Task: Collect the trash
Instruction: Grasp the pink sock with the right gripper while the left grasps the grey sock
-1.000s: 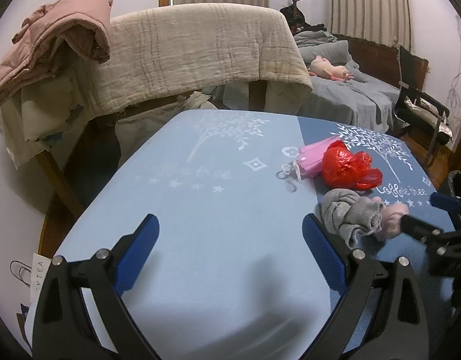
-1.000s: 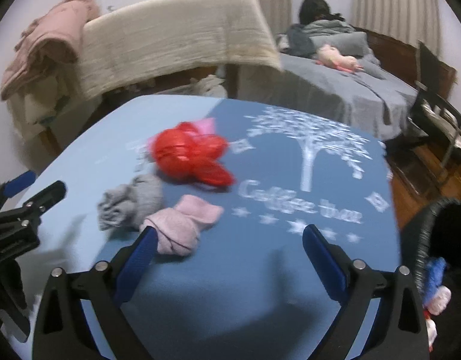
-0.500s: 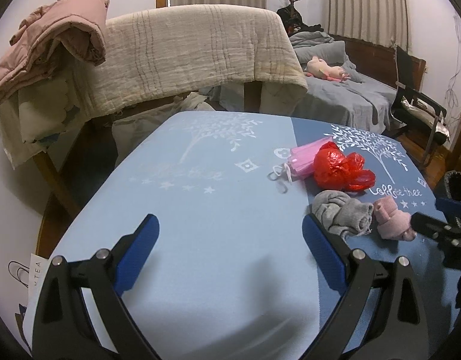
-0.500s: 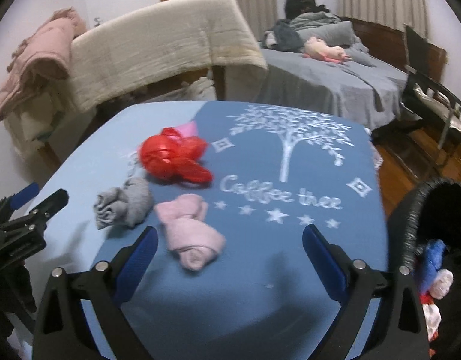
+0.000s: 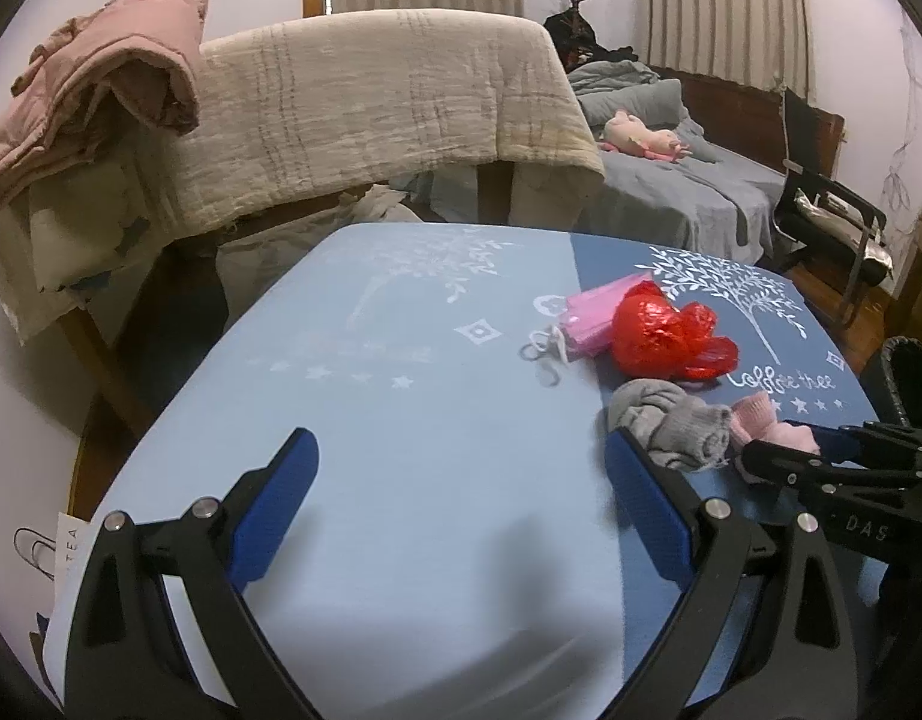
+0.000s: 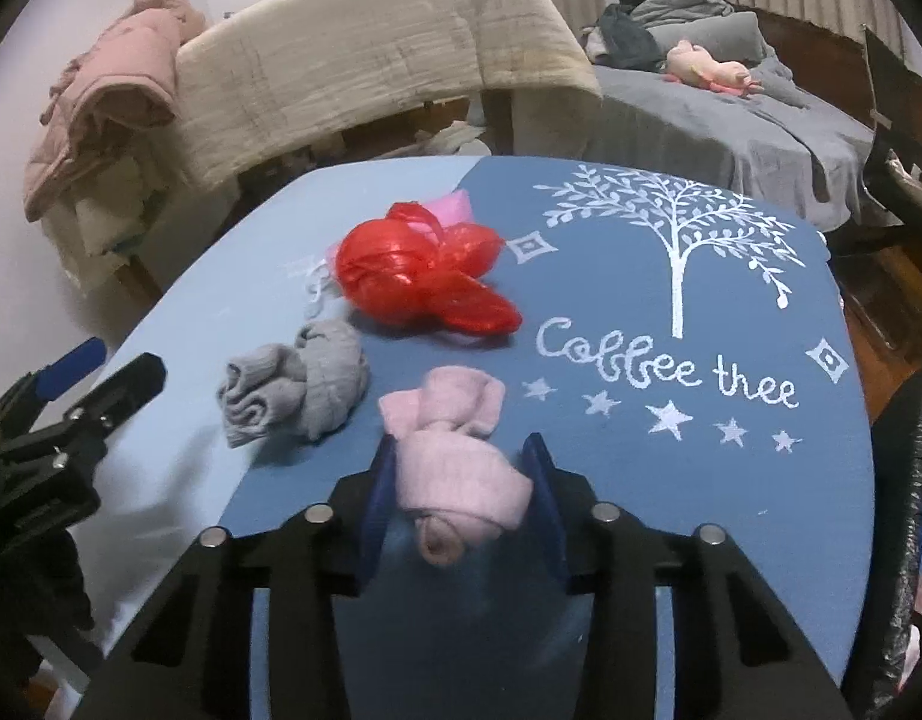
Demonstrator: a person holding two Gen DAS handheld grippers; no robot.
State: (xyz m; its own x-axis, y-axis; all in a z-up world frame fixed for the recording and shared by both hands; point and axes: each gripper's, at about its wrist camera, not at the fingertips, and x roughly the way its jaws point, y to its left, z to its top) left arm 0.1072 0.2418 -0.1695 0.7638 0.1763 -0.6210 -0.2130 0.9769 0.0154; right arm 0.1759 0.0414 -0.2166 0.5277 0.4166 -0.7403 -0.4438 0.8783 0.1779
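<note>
Right gripper (image 6: 461, 483): blue-padded fingers (image 6: 377, 495) just closed in on either flank of a pink rolled sock (image 6: 455, 468), soft ribbed knit, tube-shaped with a curled open end toward the camera; pads touching the fabric, sock resting on the desk (image 6: 670, 480). Left of those fingers, just beside the pink roll: a grey rolled sock (image 6: 293, 387), coarser knit, knotted into a lump. Beyond both, a crumpled red plastic bag (image 6: 422, 276), glossy and translucent, lobed; behind it and touching, a flat pink packet (image 6: 452, 207) with white loops at its left. Desk cover smooth cloth, pale blue on the left, darker blue on the right, printed with a white tree, stars and lettering; rounded corners. Bare cloth to the right of the fingers up to the desk edge, where a black bin (image 6: 907, 516) with a dark liner stands close, coloured items visible inside.

Left gripper (image 5: 458, 480): black frame, blue pads, fingers (image 5: 281, 501) spread wide over bare pale-blue cloth, nothing between them. Broad clear surface ahead. Right gripper's dark frame just right of the right-hand finger.

Beyond the far desk edge: a beige woven blanket (image 5: 371, 102) draped over a frame, a quilted pink jacket (image 5: 95, 90) heaped at its left, a bed (image 5: 700, 192) in grey sheets further right.
</note>
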